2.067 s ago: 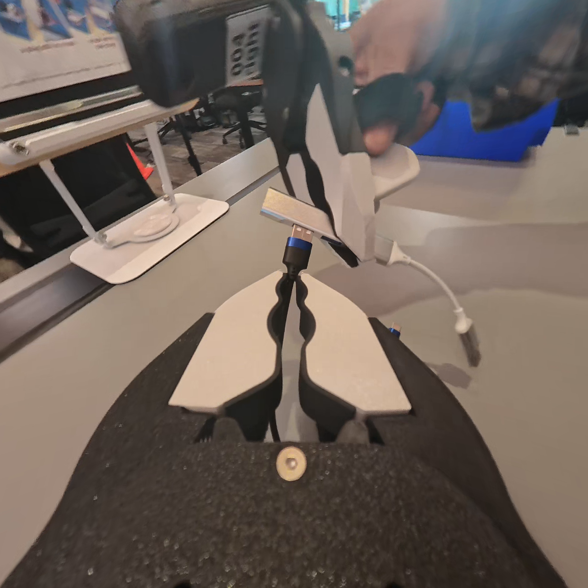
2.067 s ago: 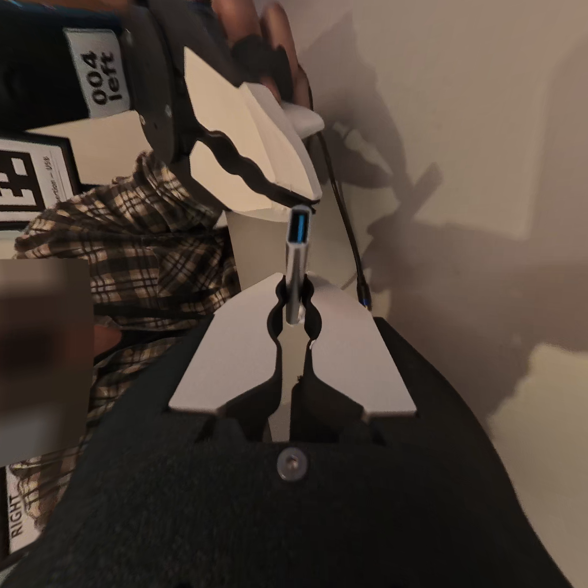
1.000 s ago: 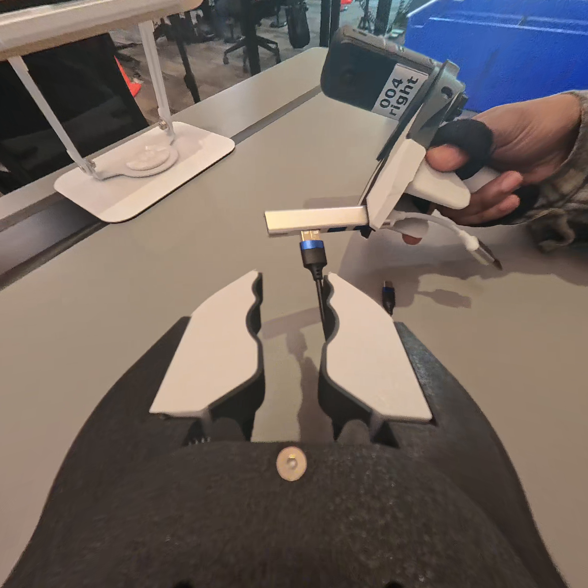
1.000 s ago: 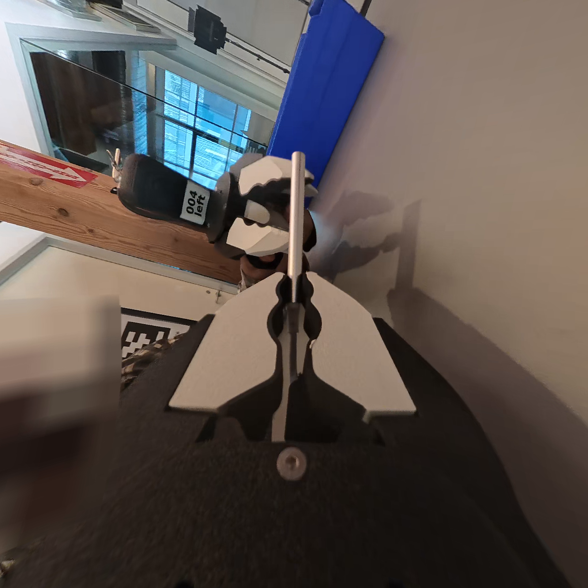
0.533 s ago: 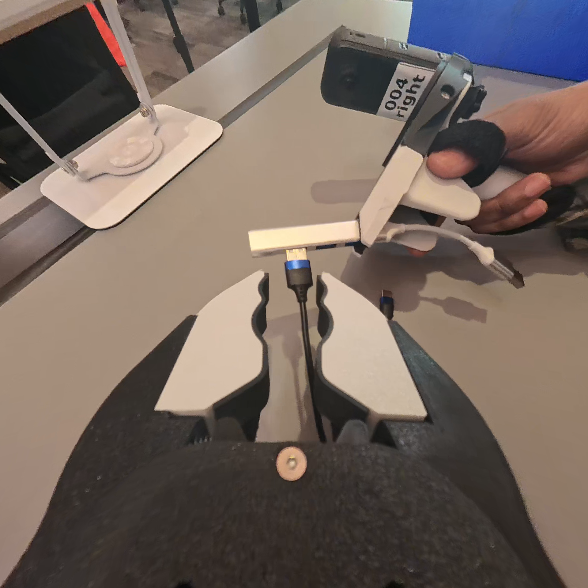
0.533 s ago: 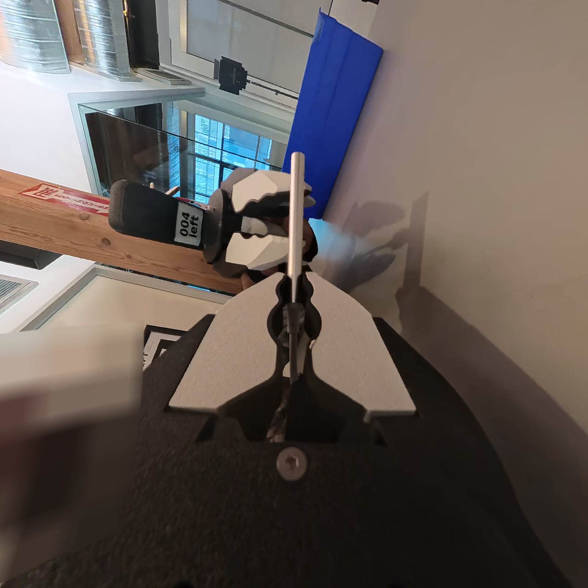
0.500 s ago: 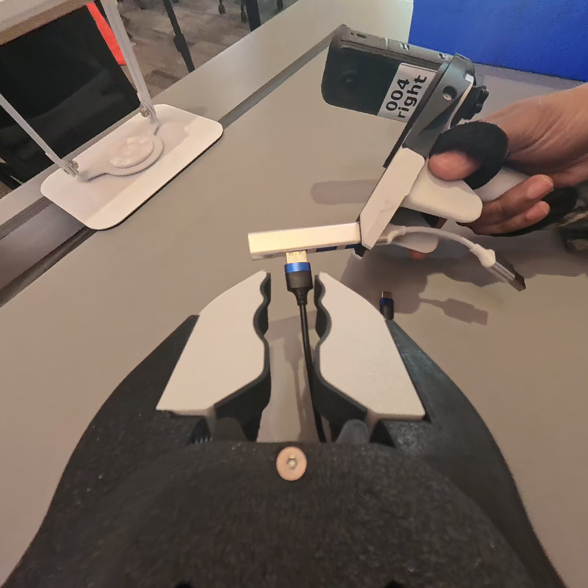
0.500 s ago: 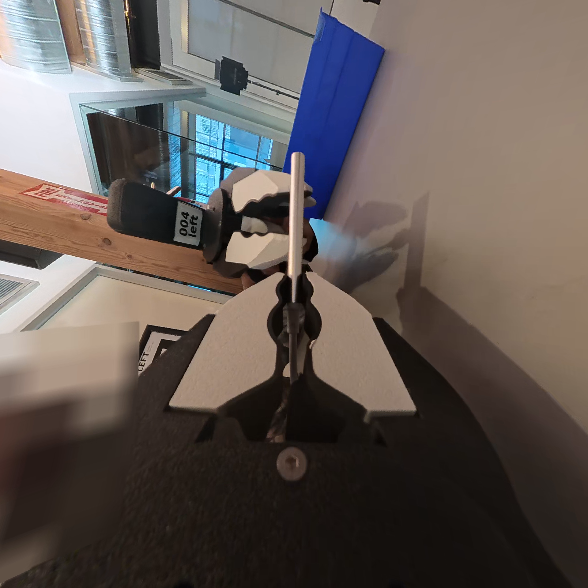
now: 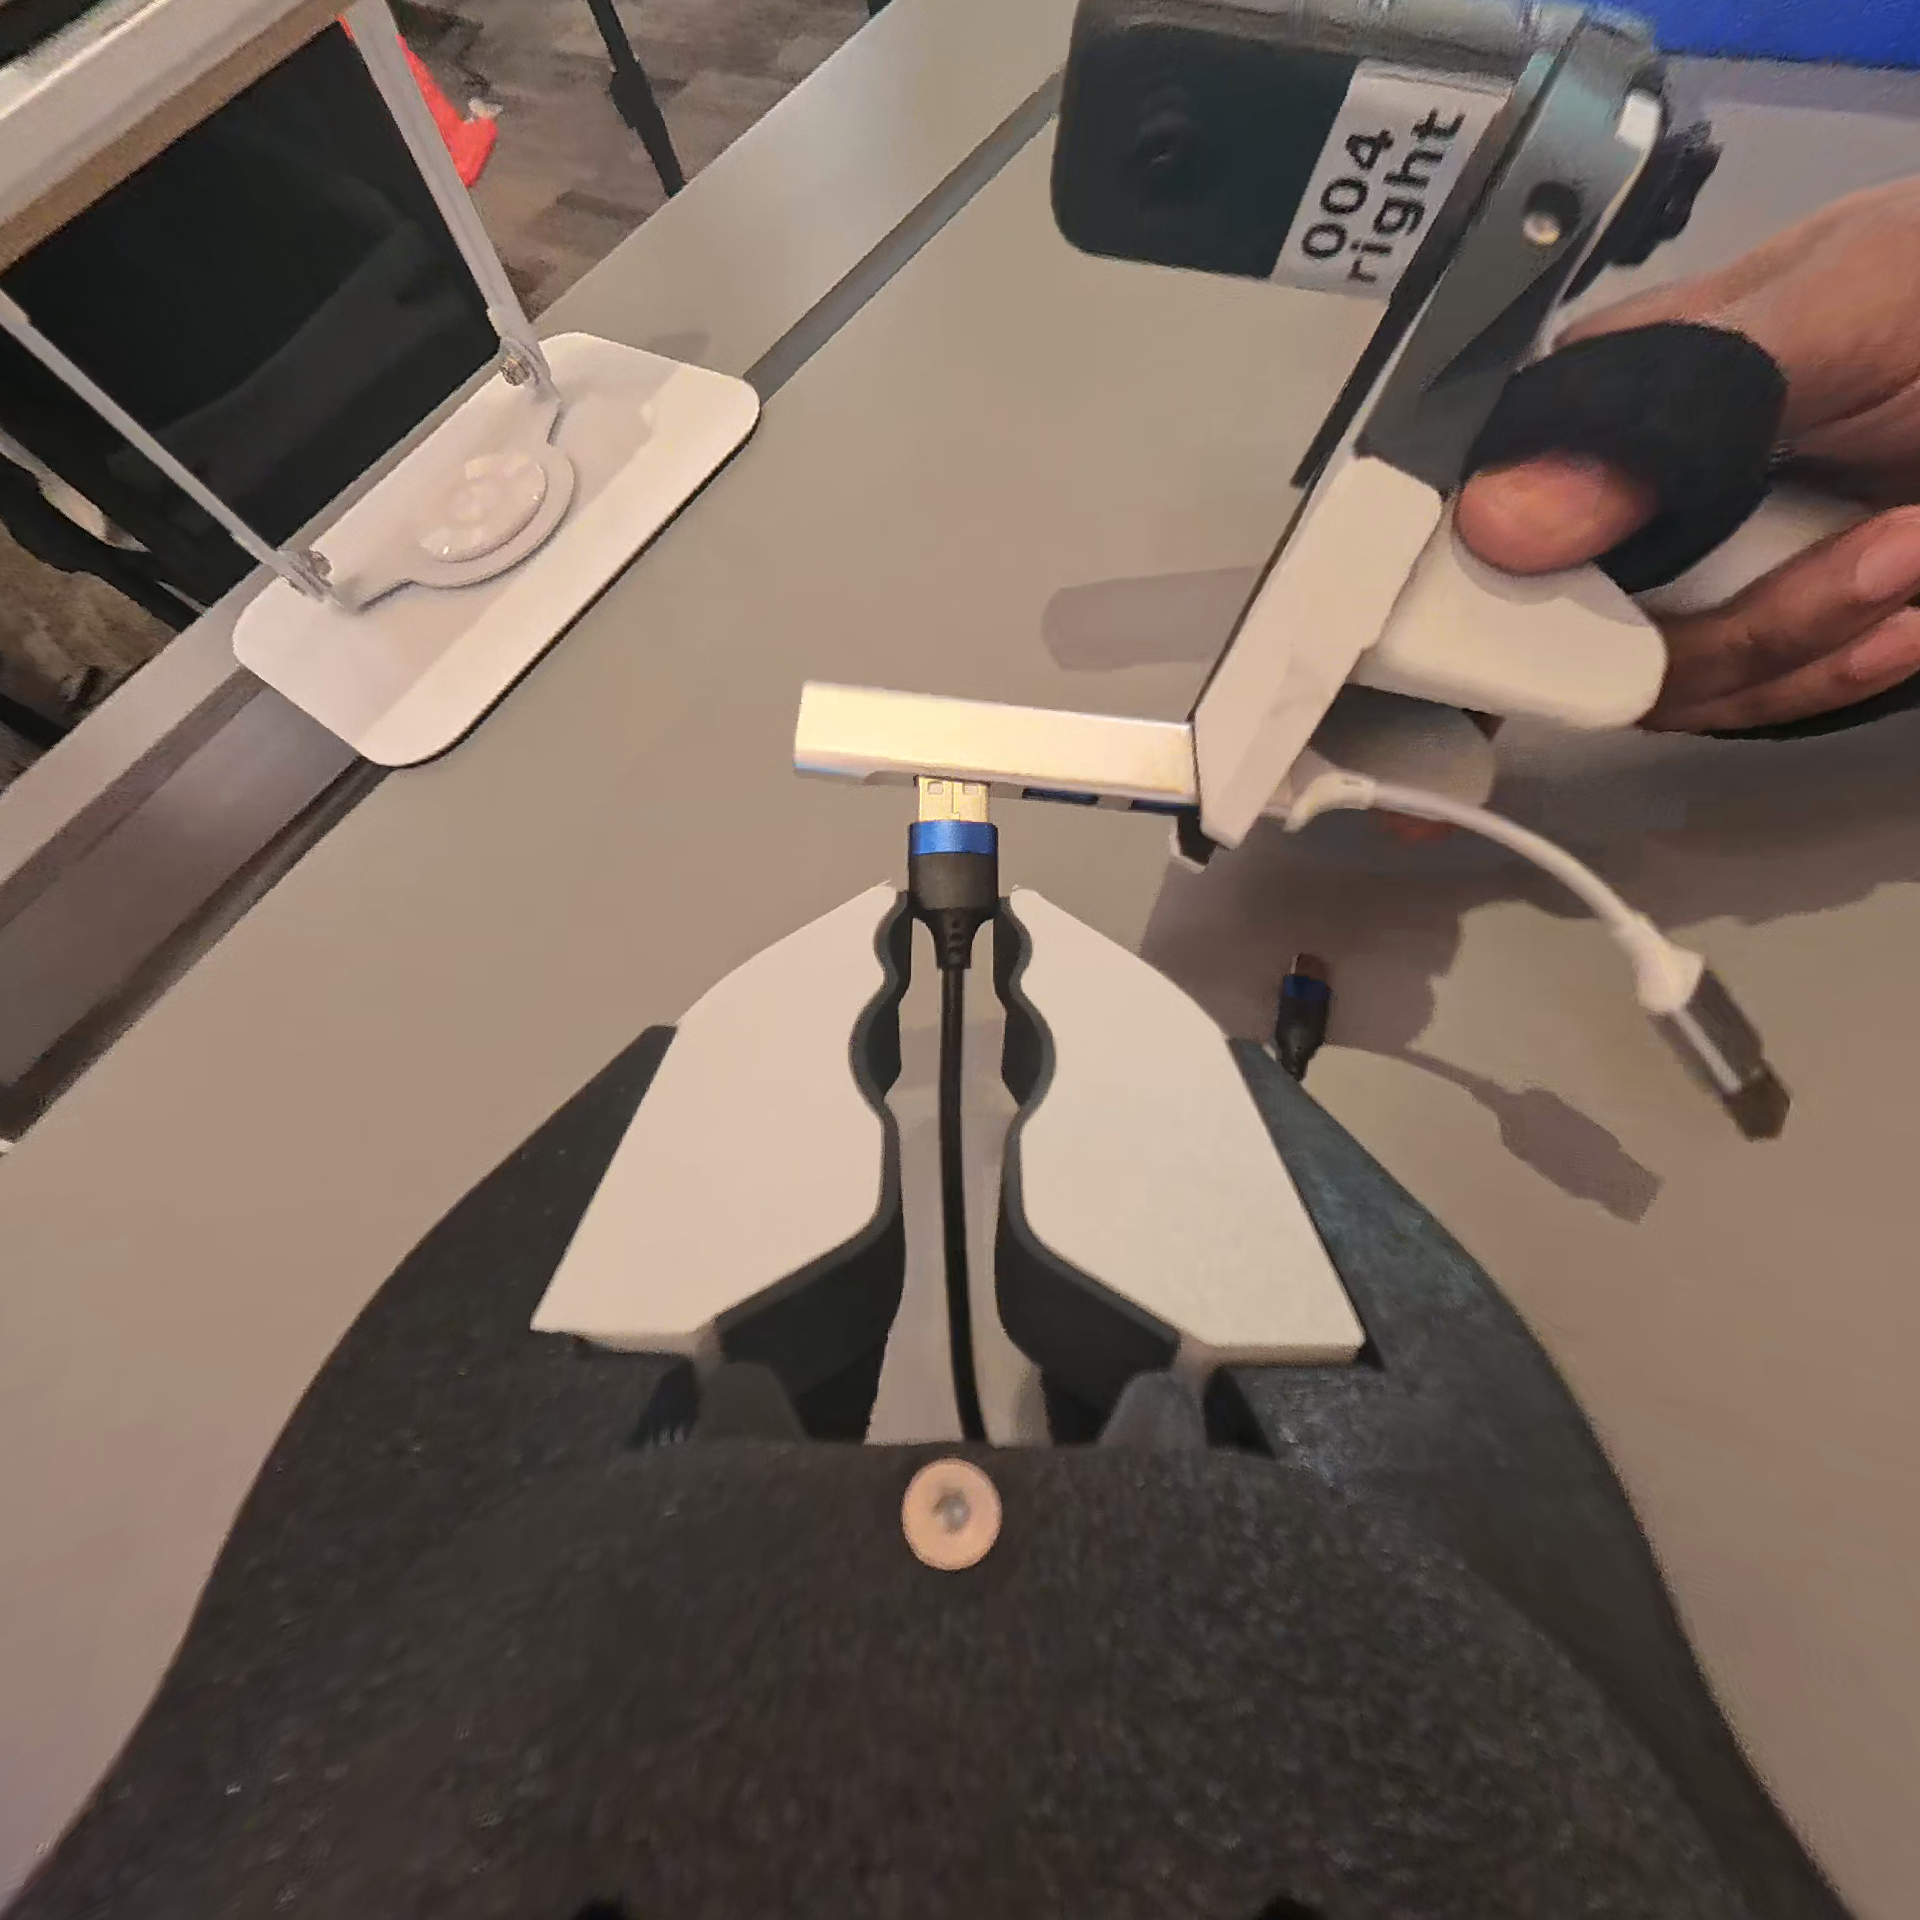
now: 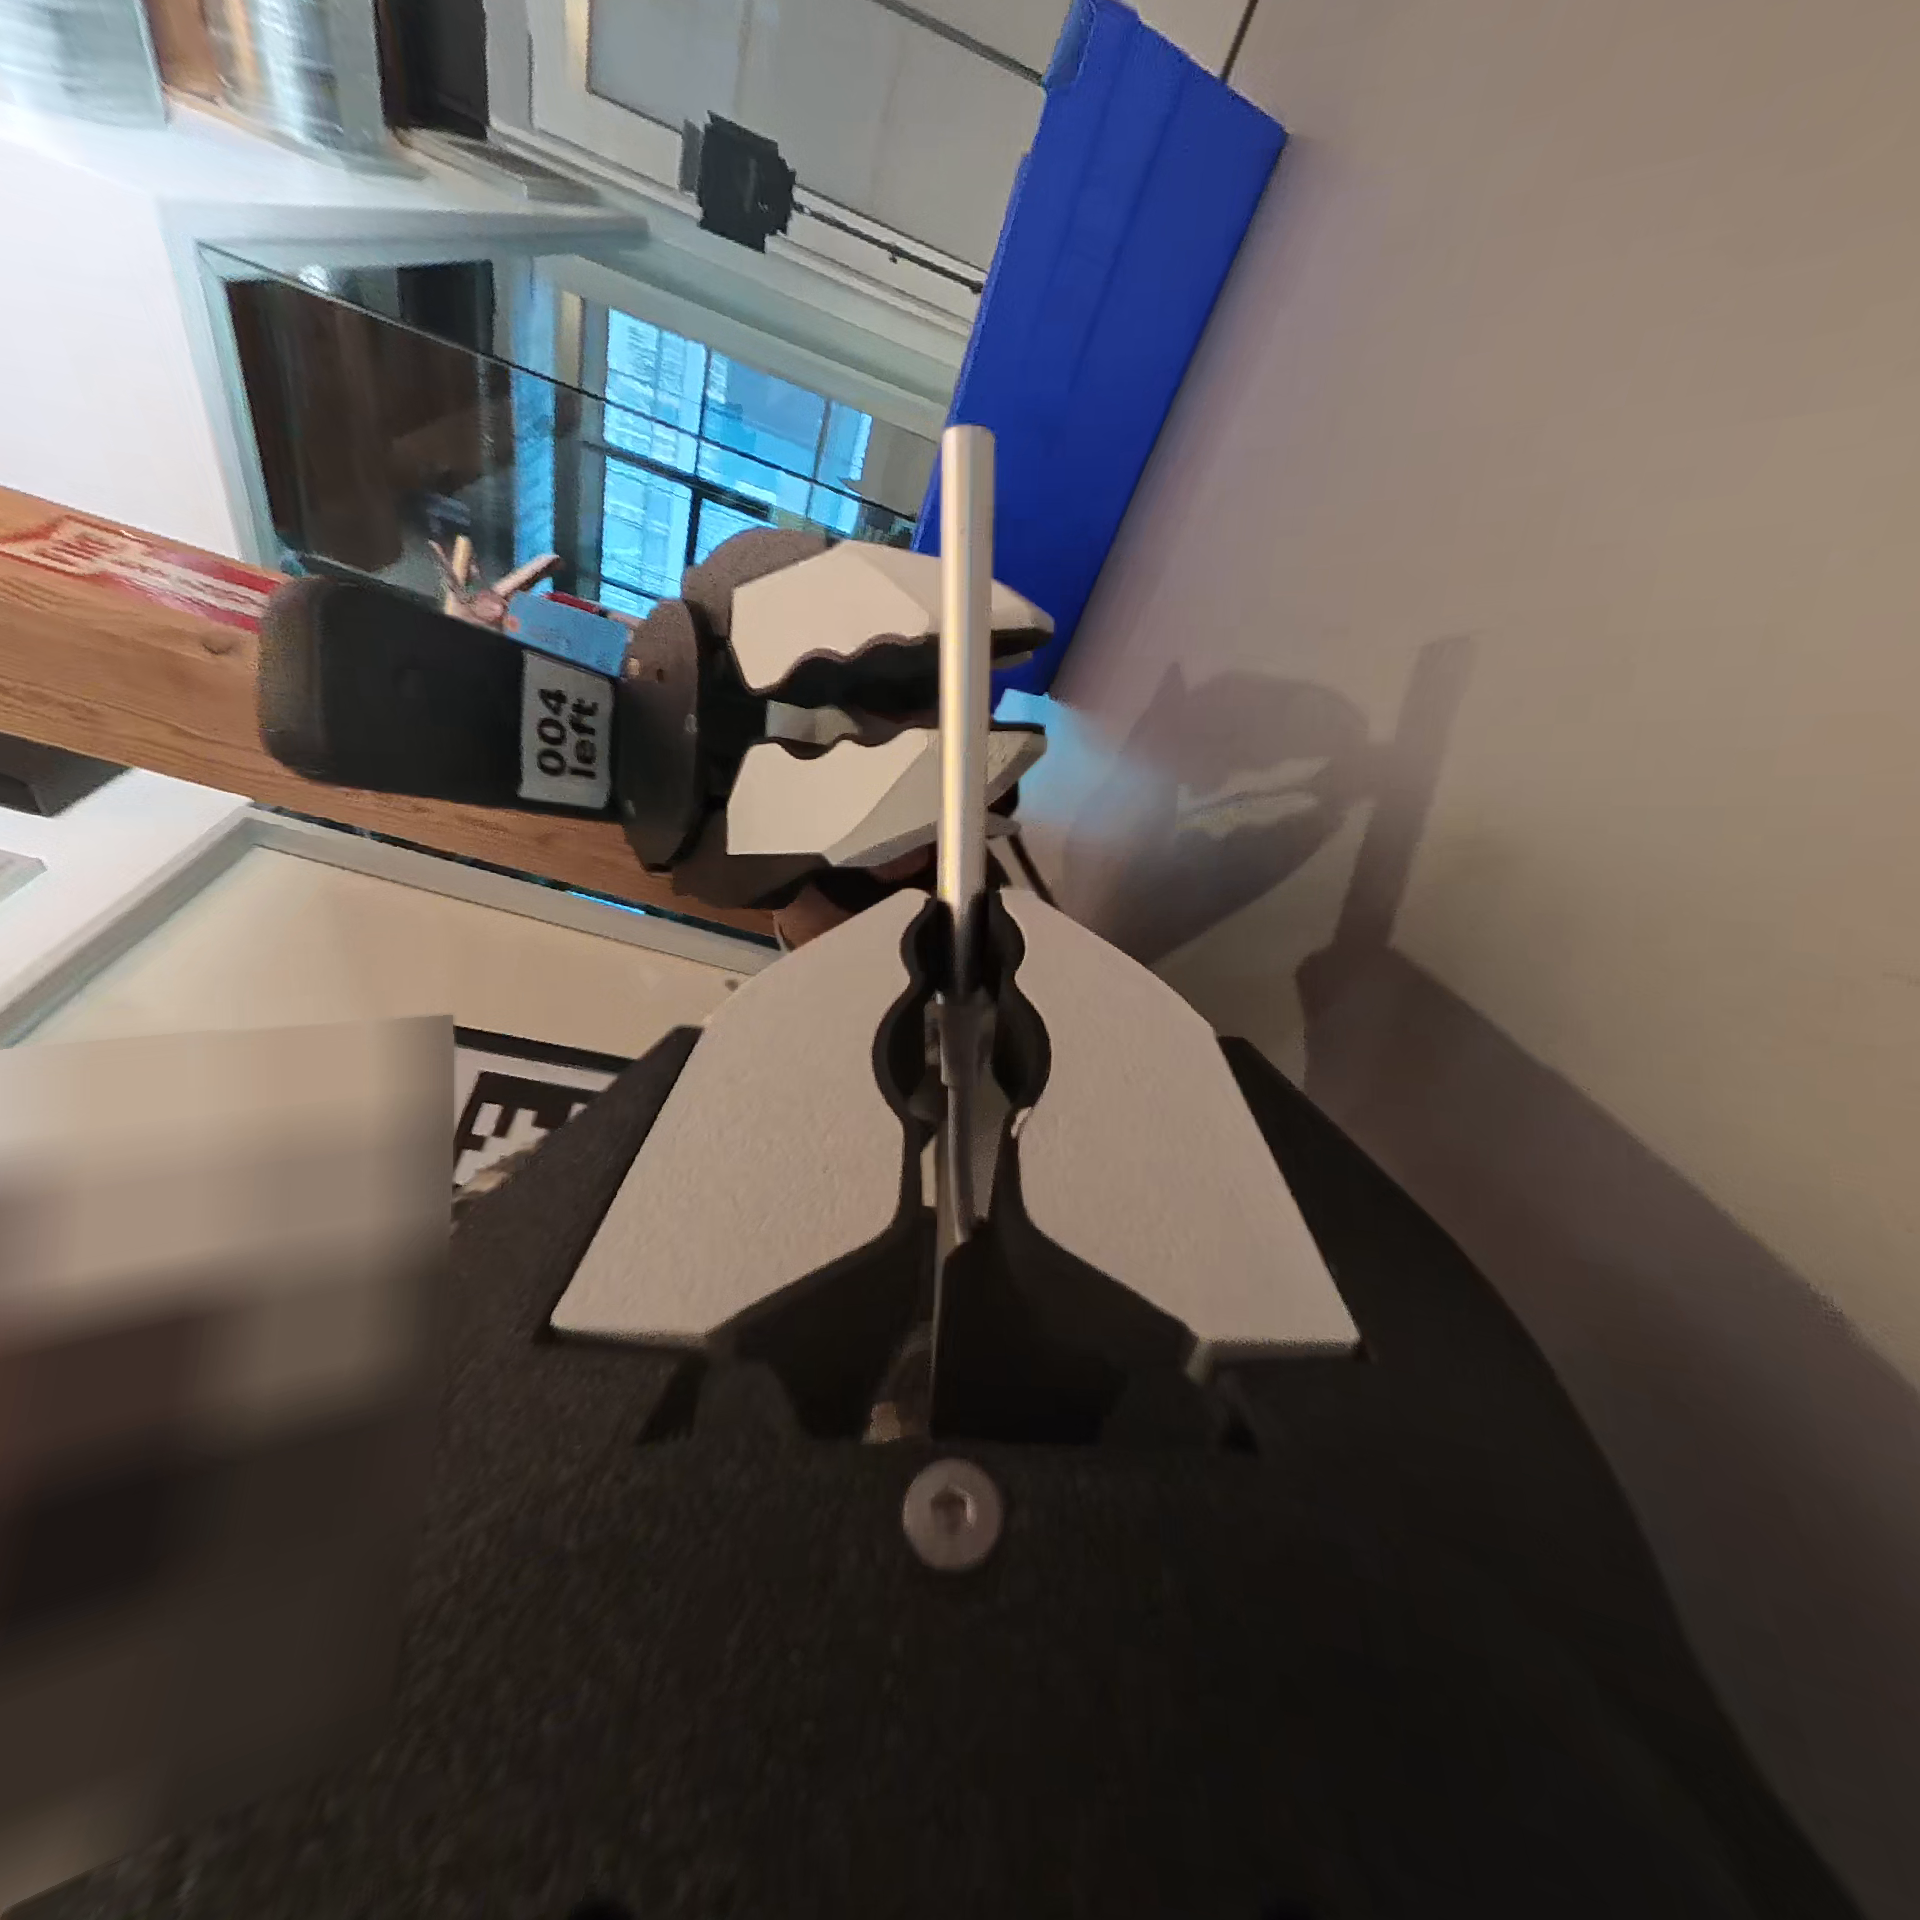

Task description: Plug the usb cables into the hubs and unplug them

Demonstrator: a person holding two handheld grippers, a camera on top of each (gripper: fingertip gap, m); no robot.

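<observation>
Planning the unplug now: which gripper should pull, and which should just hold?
Probably the left. The left gripper is shut on the USB plug, in line with the hub port. The right gripper clamps the hub's end, so it can brace.

Hidden and cut-off parts

At three o'clock the hand [image 9: 1766,540] leaves the frame; the silver hub's [image 9: 987,743] near end sits hidden inside the right gripper [image 9: 1216,810]; the left gripper's [image 10: 1023,691] tips hide behind the hub.
</observation>
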